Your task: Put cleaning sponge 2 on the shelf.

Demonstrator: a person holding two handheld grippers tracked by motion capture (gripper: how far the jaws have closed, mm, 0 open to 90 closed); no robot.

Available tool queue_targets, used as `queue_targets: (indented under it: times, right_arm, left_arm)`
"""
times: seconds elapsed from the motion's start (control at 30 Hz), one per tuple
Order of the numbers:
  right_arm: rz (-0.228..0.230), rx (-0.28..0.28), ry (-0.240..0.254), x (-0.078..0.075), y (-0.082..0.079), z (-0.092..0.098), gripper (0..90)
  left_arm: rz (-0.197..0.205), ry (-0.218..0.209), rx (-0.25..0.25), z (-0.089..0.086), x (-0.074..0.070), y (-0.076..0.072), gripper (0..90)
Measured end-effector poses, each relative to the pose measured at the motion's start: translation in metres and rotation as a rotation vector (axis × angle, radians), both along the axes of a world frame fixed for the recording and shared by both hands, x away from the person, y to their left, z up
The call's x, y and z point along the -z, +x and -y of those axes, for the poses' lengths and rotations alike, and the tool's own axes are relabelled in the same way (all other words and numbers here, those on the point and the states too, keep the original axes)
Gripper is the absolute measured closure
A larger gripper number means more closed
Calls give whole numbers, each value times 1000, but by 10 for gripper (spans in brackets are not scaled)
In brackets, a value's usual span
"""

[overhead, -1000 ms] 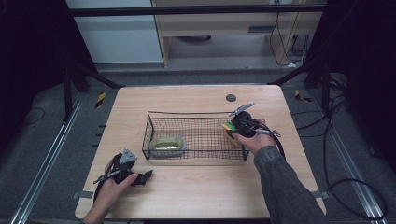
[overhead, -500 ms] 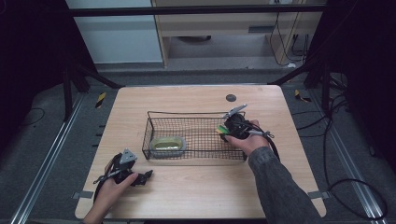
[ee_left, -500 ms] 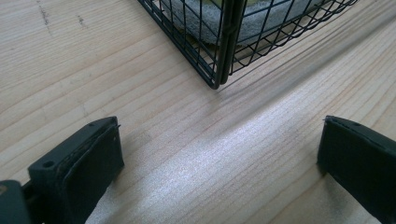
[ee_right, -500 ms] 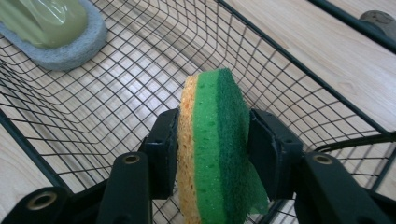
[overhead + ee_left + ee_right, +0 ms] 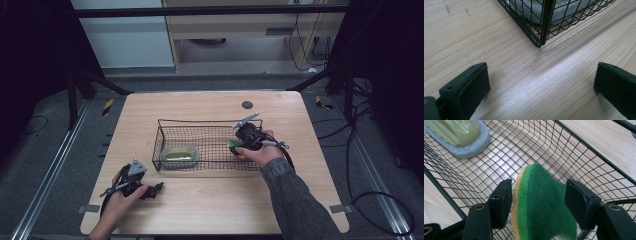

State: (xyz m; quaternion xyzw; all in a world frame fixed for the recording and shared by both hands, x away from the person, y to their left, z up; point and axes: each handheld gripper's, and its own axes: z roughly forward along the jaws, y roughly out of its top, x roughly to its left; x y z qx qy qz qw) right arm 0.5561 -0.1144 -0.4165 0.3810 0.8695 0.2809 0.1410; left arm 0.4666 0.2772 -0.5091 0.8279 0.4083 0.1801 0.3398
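A black wire basket (image 5: 200, 121) stands mid-table. In its left end lies a grey scrub pad with an olive-green top (image 5: 180, 156) (image 5: 459, 132). My right gripper (image 5: 237, 144) (image 5: 539, 205) hangs inside the basket's right end, shut on a green and yellow sponge (image 5: 539, 220) (image 5: 232, 145) that bulges between the jaws above the mesh floor (image 5: 506, 167). My left gripper (image 5: 157, 187) (image 5: 541, 82) rests open on the wood near the table's front left. Its jaws stand wide apart, pointing at the basket's near left corner (image 5: 541, 37), with nothing between them.
A small dark round disc (image 5: 247, 104) sits on the table behind the basket. Bare wood (image 5: 215, 200) stretches in front of the basket between the two hands. Cables (image 5: 370, 200) trail over the floor to the right of the table.
My right gripper has carried the sponge leftward and down, from the basket's right rim into its right end. The left gripper has stayed put.
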Motion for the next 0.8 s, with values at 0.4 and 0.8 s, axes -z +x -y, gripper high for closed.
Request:
queue_targets:
  times: [0.4, 0.8]
  right_arm:
    - [1, 2, 5, -2, -1, 0, 358]
    - [7, 1, 7, -2, 1, -2, 315]
  left_arm:
    - [0, 0, 1, 0, 0, 0, 0]
    - [0, 0, 1, 0, 0, 0, 0]
